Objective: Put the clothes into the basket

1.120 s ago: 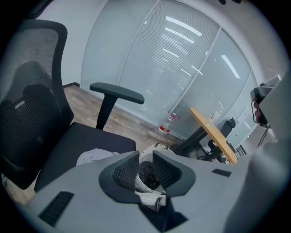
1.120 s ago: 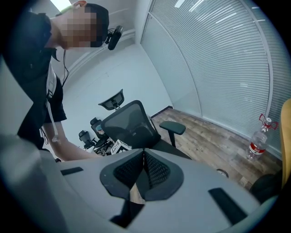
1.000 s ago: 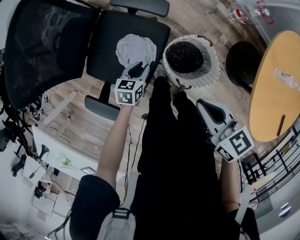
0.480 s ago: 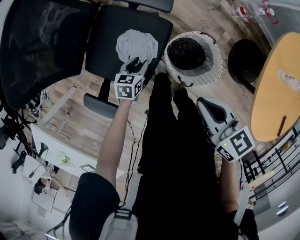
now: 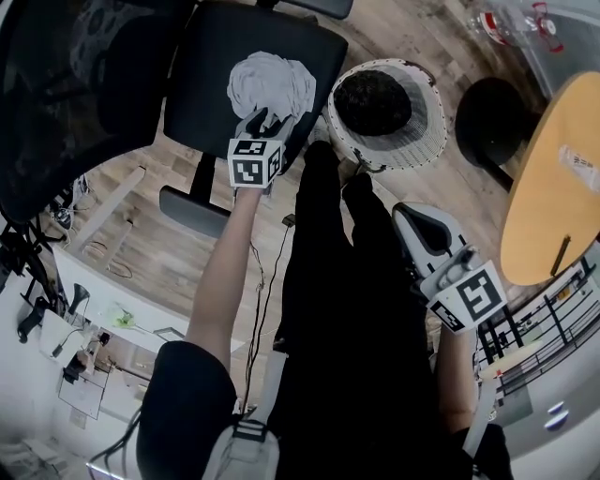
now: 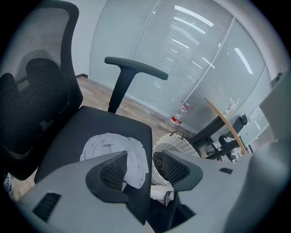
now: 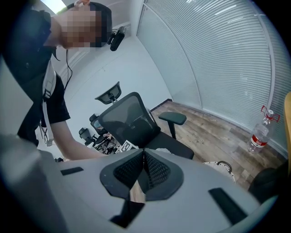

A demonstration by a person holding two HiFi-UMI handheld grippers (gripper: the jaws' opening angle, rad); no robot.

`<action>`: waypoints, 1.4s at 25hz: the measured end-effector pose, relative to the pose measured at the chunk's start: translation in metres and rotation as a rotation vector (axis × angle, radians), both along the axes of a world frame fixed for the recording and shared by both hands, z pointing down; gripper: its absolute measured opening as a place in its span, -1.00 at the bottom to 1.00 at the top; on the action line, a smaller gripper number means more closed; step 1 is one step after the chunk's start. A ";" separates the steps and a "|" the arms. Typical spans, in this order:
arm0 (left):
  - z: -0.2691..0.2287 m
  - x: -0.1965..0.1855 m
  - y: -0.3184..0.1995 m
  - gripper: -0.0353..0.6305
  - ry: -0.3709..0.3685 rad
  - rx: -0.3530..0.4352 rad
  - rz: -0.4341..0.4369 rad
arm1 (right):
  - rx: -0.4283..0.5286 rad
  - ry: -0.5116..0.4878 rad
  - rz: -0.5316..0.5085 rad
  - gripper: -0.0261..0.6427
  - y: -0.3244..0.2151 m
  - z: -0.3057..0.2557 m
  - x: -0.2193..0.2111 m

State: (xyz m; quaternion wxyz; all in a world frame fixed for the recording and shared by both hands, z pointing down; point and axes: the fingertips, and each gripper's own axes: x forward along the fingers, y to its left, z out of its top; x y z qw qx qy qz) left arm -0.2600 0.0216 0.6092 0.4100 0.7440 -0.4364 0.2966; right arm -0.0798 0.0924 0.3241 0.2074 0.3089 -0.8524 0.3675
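Observation:
A crumpled white garment (image 5: pixel 272 82) (image 6: pixel 112 148) lies on the black seat of an office chair (image 5: pixel 211 66). My left gripper (image 5: pixel 265 122) (image 6: pixel 144 157) hangs over the garment's near edge, pointing steeply down. Its jaws are opening, and the pads do not press on the cloth. To the right of the chair stands a white wicker basket (image 5: pixel 424 127) (image 6: pixel 182 148) with dark clothes (image 5: pixel 372 103) in it. My right gripper (image 5: pixel 419 217) (image 7: pixel 144 155) stays beside the person's leg, shut with nothing in it.
The chair's armrest (image 5: pixel 192 212) sticks out near the left arm. A round wooden table (image 5: pixel 553 178) and a black round stool (image 5: pixel 492 111) stand at the right, and a plastic bottle (image 5: pixel 511 23) lies beyond. The person's black trouser legs (image 5: pixel 347 309) fill the middle.
The left gripper has sunk toward the white garment on the seat and its jaws have spread wider. The right gripper has stayed in place.

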 end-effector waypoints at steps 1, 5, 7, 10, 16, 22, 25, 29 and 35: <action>0.004 -0.002 0.000 -0.17 -0.008 -0.004 -0.002 | -0.005 0.002 -0.001 -0.87 0.000 0.002 0.000; 0.020 -0.010 -0.003 -0.08 -0.036 -0.018 -0.027 | -0.016 0.006 -0.003 -0.87 0.000 0.006 -0.001; 0.027 -0.015 -0.005 -0.03 -0.052 -0.024 -0.044 | -0.022 0.007 -0.005 -0.87 0.000 0.009 -0.001; 0.041 -0.019 -0.005 0.06 -0.065 -0.039 -0.068 | -0.036 0.008 -0.009 -0.87 0.000 0.015 -0.001; 0.059 -0.033 -0.006 0.20 -0.114 -0.047 -0.111 | -0.056 0.005 -0.018 -0.87 0.002 0.023 -0.005; 0.081 -0.041 -0.006 0.32 -0.159 -0.062 -0.130 | -0.075 0.000 -0.024 -0.87 0.003 0.031 -0.009; 0.089 -0.040 -0.007 0.35 -0.167 -0.068 -0.120 | -0.084 -0.006 -0.023 -0.87 0.004 0.034 -0.011; 0.102 -0.036 -0.009 0.37 -0.180 -0.081 -0.120 | -0.096 -0.008 -0.027 -0.87 0.005 0.039 -0.012; 0.127 -0.037 -0.017 0.37 -0.219 -0.095 -0.124 | -0.112 -0.009 -0.025 -0.87 0.006 0.045 -0.012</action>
